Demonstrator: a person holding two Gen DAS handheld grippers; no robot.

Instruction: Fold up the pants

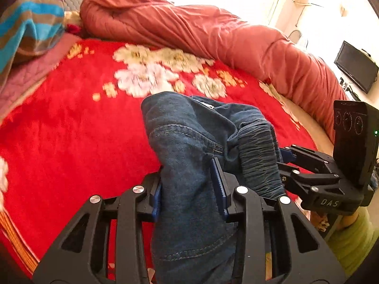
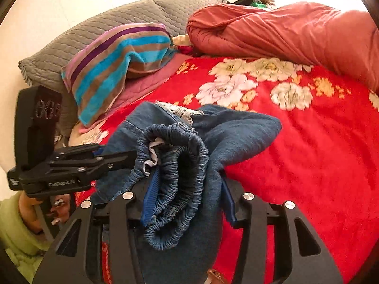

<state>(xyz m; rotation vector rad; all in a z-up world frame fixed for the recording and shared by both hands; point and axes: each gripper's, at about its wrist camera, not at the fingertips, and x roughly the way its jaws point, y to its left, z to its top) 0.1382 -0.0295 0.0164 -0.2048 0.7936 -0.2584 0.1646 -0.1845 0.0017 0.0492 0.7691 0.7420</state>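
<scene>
The left gripper [image 1: 189,187] has its blue-padded fingers [image 1: 219,184] clamped on a fold of the blue denim pants [image 1: 184,146], bunched just above the red flowered blanket [image 1: 71,130]. The right gripper [image 2: 187,203] pinches the pants' gathered elastic waistband [image 2: 175,156]. Only the left view reads "DAS" on the other gripper's body; there, the right view's lettering is too blurred to read. Beyond the pants lie a striped towel [image 2: 113,59], a grey pillow [image 2: 94,28] and a rolled orange quilt [image 1: 189,30]; only the left view shows a dark screen [image 1: 355,66].
</scene>
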